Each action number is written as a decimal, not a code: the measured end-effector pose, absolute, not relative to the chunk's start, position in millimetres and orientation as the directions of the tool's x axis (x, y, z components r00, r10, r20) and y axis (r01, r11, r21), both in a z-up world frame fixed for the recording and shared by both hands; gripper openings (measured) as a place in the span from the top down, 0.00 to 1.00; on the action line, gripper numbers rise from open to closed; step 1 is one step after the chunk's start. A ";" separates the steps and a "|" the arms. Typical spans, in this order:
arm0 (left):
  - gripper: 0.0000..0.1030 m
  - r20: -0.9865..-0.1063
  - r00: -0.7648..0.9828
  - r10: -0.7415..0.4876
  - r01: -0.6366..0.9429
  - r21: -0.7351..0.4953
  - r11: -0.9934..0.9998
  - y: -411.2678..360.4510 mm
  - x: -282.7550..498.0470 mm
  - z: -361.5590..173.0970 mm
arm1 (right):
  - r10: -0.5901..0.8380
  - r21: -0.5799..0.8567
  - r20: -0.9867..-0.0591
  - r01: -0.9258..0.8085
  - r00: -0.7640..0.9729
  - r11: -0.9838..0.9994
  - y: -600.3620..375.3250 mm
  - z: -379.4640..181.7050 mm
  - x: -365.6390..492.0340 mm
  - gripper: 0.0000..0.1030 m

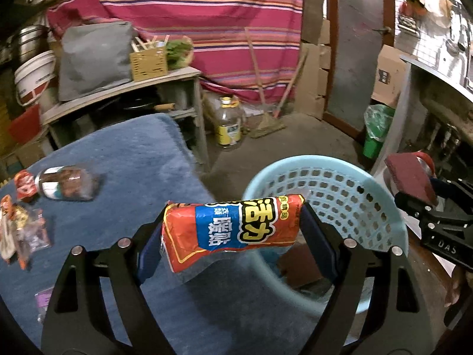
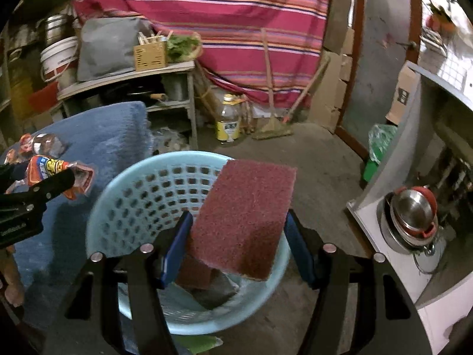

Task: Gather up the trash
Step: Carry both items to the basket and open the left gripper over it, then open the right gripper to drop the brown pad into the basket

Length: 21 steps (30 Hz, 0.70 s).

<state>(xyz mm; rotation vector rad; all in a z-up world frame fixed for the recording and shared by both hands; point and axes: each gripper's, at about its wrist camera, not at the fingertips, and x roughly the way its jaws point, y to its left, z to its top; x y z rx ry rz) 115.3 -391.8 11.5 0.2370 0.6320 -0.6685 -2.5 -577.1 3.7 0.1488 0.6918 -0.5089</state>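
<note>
- Left tool point(image 1: 233, 230) has its two blue pads spread fairly wide and pinched onto the ends of an orange and blue packet point(image 1: 232, 226), so the packet's long axis runs straight across the gap from pad to pad, more or less level.
- Right tool point(image 2: 236, 236) is doing the same sort of thing with a dark red scrub pad point(image 2: 245, 217): blue pads against its side edges, pad tilted with its far end up, long axis pointing away from the camera.
- What matters is where the light blue basket point(image 2: 118, 207) sits. For the right tool it's directly underneath, with the scrub pad hanging over the opening, so I reckon that one just needs to let go.
- For the left tool the basket point(image 1: 381, 207) is ahead and off to the right. The packet's right end looks to overlap the near rim and the rest looks to hang over the blue surface point(image 1: 124, 159), near its right edge. My guess is it wants a shift to the right before dropping.
- Stuff already lies in the bottom of the basket, including what looks like another red pad.
- More trash to go: a small jar point(image 1: 66, 185) on its side toward the left edge of the surface, plus a few wrappers point(image 1: 22, 230) just nearer than it.
</note>
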 end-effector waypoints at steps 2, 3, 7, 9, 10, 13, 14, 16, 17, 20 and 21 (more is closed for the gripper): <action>0.21 -0.622 0.594 -0.510 0.653 0.003 0.757 -404.8 115.7 8.0 | -0.402 -0.033 -0.645 0.503 0.649 0.864 -584.1 1.4 -5.2 0.39; 0.21 -0.625 0.586 -0.515 0.660 0.000 0.751 -411.2 115.7 6.2 | -0.403 -0.034 -0.646 0.504 0.648 0.863 -585.9 0.7 -5.1 0.39; 0.19 -0.644 0.559 -0.522 0.683 0.001 0.731 -430.0 116.3 0.7 | -0.405 -0.029 -0.651 0.512 0.642 0.859 -598.4 -3.0 -6.2 0.39; 0.16 -0.651 0.552 -0.521 0.694 0.012 0.719 -436.7 116.3 -1.4 | -0.404 -0.026 -0.652 0.513 0.641 0.858 -601.3 -4.2 -5.8 0.39; 0.14 -0.652 0.549 -0.523 0.698 0.014 0.716 -437.8 116.4 -1.7 | -0.402 -0.025 -0.653 0.513 0.641 0.858 -602.1 -4.7 -5.5 0.39; 0.09 -0.652 0.545 -0.527 0.703 0.012 0.712 -440.8 117.2 -1.2 | -0.399 -0.022 -0.655 0.512 0.641 0.859 -600.7 -6.3 -5.0 0.39; 0.08 -0.654 0.542 -0.528 0.703 0.007 0.712 -440.3 118.4 -1.1 | -0.398 -0.021 -0.656 0.512 0.641 0.859 -599.8 -7.1 -4.8 0.39; 0.06 -0.656 0.536 -0.531 0.704 0.001 0.710 -439.1 120.2 -0.9 | -0.396 -0.020 -0.660 0.511 0.639 0.859 -599.7 -8.7 -3.1 0.39; 0.06 -0.659 0.532 -0.531 0.708 0.003 0.706 -438.9 120.6 -0.7 | -0.395 -0.019 -0.661 0.511 0.638 0.859 -599.3 -9.6 -2.4 0.39; 0.06 -0.646 0.554 -0.525 0.701 0.020 0.713 -435.5 120.2 2.1 | -0.391 -0.016 -0.663 0.510 0.638 0.860 -598.5 -10.7 -1.2 0.39; 0.06 -0.644 0.557 -0.523 0.698 0.022 0.716 -433.7 120.5 3.1 | -0.391 -0.017 -0.663 0.510 0.638 0.860 -597.0 -10.8 -0.5 0.39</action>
